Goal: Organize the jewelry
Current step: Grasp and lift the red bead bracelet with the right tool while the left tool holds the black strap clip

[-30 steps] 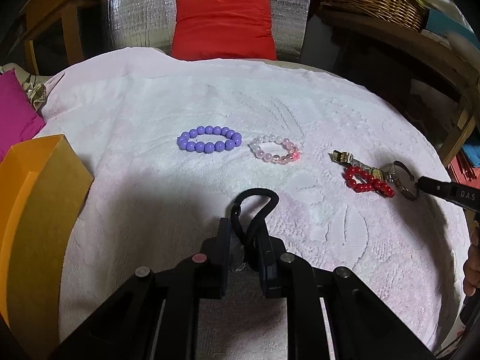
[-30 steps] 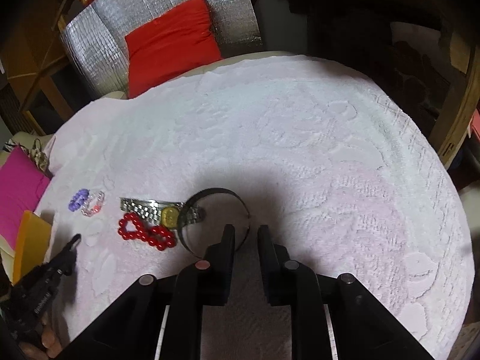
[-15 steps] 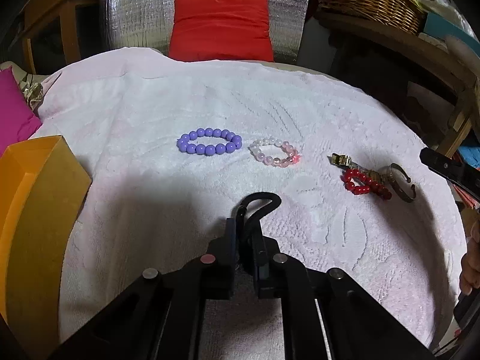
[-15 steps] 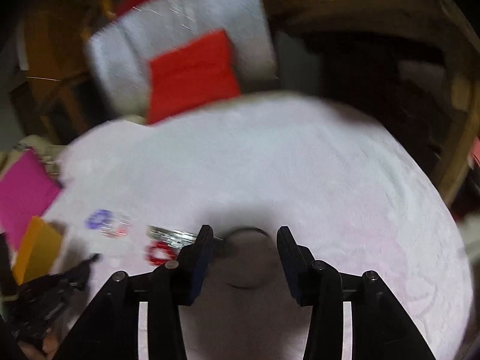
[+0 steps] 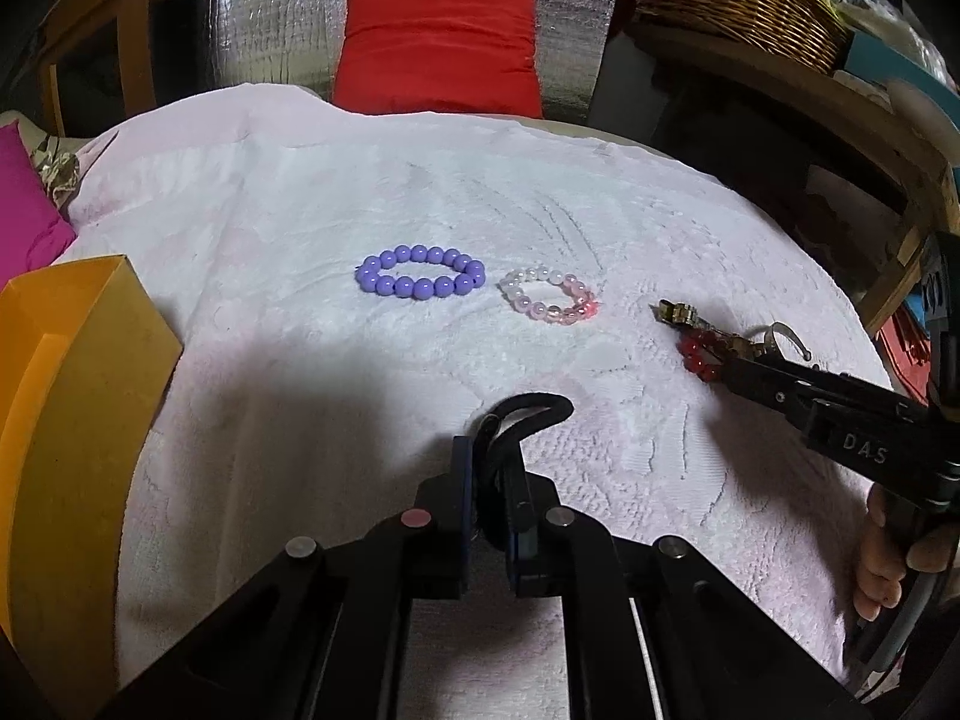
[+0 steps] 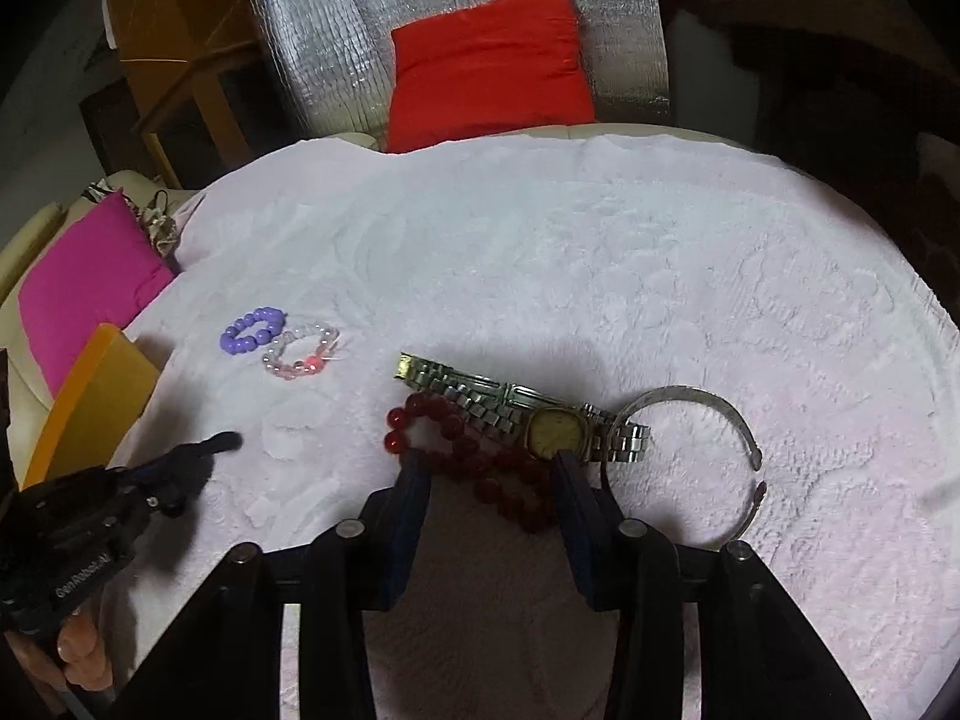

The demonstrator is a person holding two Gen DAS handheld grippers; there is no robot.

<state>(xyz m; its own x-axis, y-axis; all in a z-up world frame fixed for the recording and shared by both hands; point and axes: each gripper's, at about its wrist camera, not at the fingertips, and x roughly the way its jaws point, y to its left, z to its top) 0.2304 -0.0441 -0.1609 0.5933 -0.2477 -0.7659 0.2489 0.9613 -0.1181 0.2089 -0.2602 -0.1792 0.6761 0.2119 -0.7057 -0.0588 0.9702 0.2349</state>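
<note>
Left gripper (image 5: pixel 489 474) fingers pinch a black cord loop (image 5: pixel 528 414); right gripper (image 6: pixel 489 474) fingers, spread, are closing astride the red bead bracelet (image 6: pixel 474 462).

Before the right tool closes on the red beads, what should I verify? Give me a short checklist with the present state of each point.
1. Red bead bracelet lies between the fingers of the right tool, whose jaws are closing: ok.
2. Only the red bracelet is in the gap: not ok; the watch lies across it and touches the right finger.
3. Silver bangle is outside the jaws: ok, though it overlaps the watch band.
4. Left tool is shut on the black loop: ok.
5. Orange box is open at the top and ready: ok.
6. Purple bracelet and pink bracelet lie apart from the grasp: ok.
</note>
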